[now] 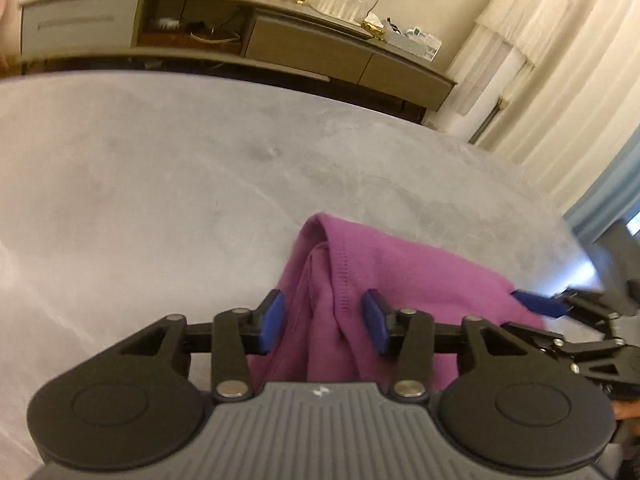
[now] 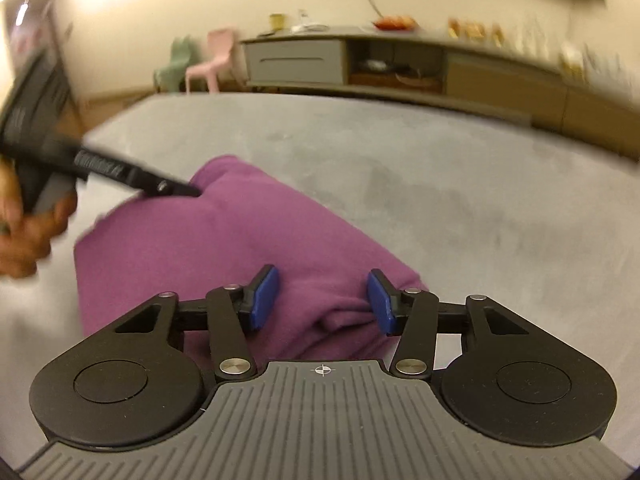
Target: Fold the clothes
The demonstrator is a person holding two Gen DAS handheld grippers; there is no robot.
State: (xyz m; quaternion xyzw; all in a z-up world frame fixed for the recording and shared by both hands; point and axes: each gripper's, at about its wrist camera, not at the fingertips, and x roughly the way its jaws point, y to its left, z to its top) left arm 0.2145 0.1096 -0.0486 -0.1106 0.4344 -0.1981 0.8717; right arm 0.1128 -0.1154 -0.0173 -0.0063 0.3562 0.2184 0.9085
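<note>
A purple garment (image 2: 224, 240) is seen bunched on the grey bed surface (image 1: 160, 168), near its front edge. The left gripper (image 1: 324, 320) is held wide, its blue pads (image 1: 274, 318) astride a raised fold with a stitched hem. The right gripper (image 2: 322, 300) is likewise spread wide over the cloth's near corner, nothing being clamped. A low sideboard (image 1: 312, 52) is noted beyond.
</note>
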